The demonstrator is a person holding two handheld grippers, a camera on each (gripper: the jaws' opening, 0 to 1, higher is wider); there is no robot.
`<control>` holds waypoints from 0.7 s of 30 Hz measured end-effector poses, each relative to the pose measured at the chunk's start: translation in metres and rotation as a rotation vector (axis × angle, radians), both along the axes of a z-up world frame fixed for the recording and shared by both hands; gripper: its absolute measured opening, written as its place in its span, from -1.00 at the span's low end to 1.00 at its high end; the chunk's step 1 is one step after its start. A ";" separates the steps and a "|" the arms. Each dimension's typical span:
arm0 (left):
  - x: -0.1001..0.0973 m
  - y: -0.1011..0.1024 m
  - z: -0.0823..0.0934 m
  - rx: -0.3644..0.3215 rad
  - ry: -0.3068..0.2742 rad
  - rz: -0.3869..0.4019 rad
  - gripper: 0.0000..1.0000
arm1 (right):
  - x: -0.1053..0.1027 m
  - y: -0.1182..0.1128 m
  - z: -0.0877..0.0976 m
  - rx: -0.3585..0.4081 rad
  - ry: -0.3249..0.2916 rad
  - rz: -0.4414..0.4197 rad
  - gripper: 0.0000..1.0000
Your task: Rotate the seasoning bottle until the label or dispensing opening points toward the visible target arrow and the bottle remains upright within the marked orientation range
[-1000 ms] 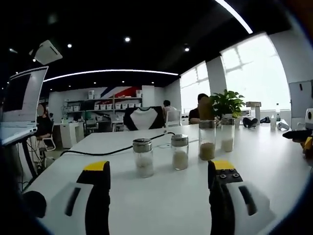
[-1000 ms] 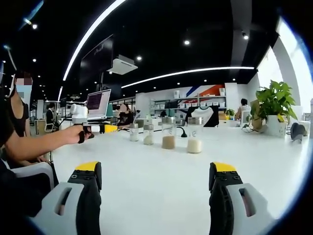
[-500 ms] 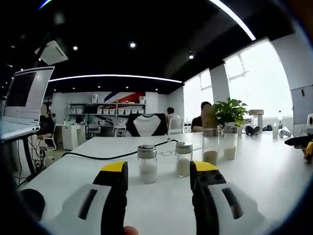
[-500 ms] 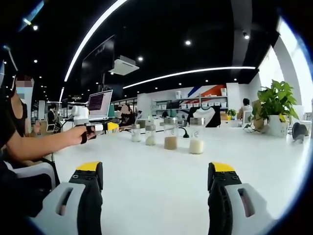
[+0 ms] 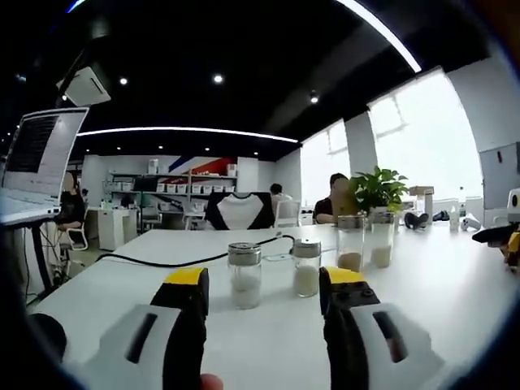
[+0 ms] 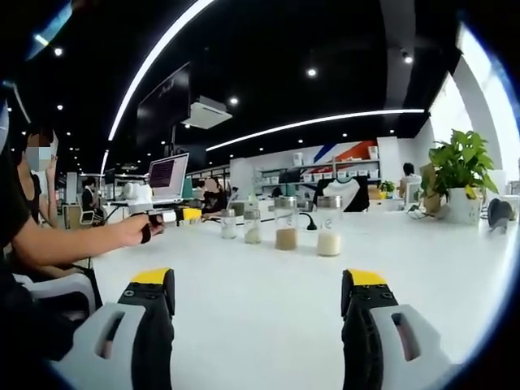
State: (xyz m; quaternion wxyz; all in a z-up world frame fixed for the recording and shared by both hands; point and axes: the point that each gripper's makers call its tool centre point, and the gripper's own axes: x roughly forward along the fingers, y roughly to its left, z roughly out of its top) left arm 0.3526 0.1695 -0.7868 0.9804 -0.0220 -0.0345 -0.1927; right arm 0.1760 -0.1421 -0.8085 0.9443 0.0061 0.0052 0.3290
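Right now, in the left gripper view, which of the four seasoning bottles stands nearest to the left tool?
The short bottle with white powder, leftmost in the row. It looks largest and stands just beyond the left tool, above its left jaw; the two tall bottles stand farthest back.

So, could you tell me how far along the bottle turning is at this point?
Nothing looks done yet: the four seasoning bottles stand upright and untouched on the white table. In hand, the left gripper hangs before the two shorter bottles, jaws partly closed on nothing. The right gripper is wide open, well back. Gripping and turning a bottle remain.
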 end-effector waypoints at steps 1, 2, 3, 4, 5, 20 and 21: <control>0.002 0.000 -0.001 0.003 0.002 -0.002 0.33 | 0.000 0.001 0.000 -0.002 -0.001 0.001 0.71; 0.005 -0.001 -0.002 0.001 0.006 -0.006 0.39 | -0.001 0.002 0.000 -0.005 -0.004 0.005 0.70; 0.008 -0.002 -0.004 -0.002 0.019 -0.016 0.45 | -0.001 0.003 0.001 -0.008 -0.005 0.009 0.70; 0.011 -0.004 -0.007 -0.003 0.037 -0.027 0.48 | -0.001 0.004 0.001 -0.008 -0.006 0.011 0.70; 0.014 -0.005 -0.010 -0.004 0.052 -0.033 0.52 | -0.001 0.004 0.001 -0.008 -0.006 0.013 0.69; 0.059 -0.002 -0.032 0.076 0.137 0.005 -0.15 | -0.001 0.005 -0.001 -0.015 0.000 0.021 0.63; 0.061 0.001 -0.031 0.066 0.131 0.016 -0.22 | -0.001 0.006 -0.002 -0.006 0.006 0.026 0.62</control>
